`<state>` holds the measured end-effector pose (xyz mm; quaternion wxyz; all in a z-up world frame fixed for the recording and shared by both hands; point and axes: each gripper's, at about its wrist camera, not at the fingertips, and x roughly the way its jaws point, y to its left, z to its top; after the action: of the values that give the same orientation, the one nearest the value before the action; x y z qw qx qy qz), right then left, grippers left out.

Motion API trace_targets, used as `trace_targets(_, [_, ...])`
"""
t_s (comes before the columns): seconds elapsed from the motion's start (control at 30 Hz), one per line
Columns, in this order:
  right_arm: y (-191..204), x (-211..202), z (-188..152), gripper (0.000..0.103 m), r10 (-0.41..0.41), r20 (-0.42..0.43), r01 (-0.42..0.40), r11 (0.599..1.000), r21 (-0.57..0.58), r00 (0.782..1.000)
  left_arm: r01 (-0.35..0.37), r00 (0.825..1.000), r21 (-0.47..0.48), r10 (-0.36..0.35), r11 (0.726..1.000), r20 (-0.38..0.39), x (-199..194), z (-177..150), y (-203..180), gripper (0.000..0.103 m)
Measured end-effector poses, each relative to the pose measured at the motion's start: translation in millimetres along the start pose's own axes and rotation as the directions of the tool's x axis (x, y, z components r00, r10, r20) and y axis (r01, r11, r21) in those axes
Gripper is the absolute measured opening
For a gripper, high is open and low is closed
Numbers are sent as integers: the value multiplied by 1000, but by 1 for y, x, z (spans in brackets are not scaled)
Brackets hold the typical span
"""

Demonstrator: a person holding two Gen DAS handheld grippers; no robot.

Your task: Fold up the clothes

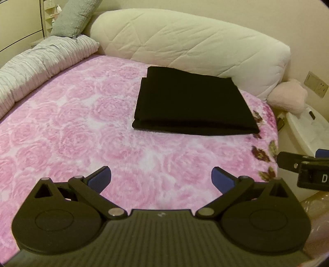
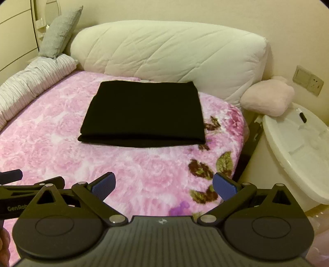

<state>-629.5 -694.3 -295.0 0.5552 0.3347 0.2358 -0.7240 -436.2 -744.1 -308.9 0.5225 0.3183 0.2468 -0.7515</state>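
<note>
Black cloth (image 1: pixel 193 102) lies as a neat rectangle on the pink floral blanket (image 1: pixel 82 133), right of centre in the left wrist view and centre frame in the right wrist view. It sits in several flat layers, with a doubled edge showing along its near side and its far edge close to the white bolster (image 1: pixel 185 41).

Going left to right in the left wrist view: a ribbed grey-white quilt (image 1: pixel 30 67) runs down the left edge, a grey pillow (image 1: pixel 72 18) stands at upper left, the cloth comes next, then a pink cushion (image 1: pixel 287 96) and a white tub (image 1: pixel 308 131) at the right.

The left gripper (image 1: pixel 161 177) hangs low at centre frame, over bare blanket, well short of the cloth. Its jaws stand wide apart and hold nothing. The right gripper (image 2: pixel 164 184) is posed the same way, jaws spread and empty, near the blanket's leaf-patterned edge; part of it also shows at the right margin of the left wrist view.

Judgement: the garment already lies folded, as the task wants. Neither tool touches it. The scene fits a finished fold with both tools clear, or a pause ahead of one more halving; the pictures do not settle which, so no further move can be prescribed.
</note>
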Motion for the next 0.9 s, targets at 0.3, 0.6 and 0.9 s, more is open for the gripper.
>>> trace_targets(0.3, [2, -70, -8, 103, 18, -2, -18, 1000, -22, 1000, -23, 1000, -25, 23, 999, 3, -72, -6, -4, 102])
trace_targets(0.6, [14, -124, -5, 103, 55, 12, -54, 997, -54, 998, -38, 999, -46, 38, 998, -3, -121, -11, -2, 103])
trace_targets(0.9, [9, -149, 5, 103, 56, 32, -55, 998, -44, 998, -50, 999, -69, 50, 996, 3, -142, 1, -3, 103])
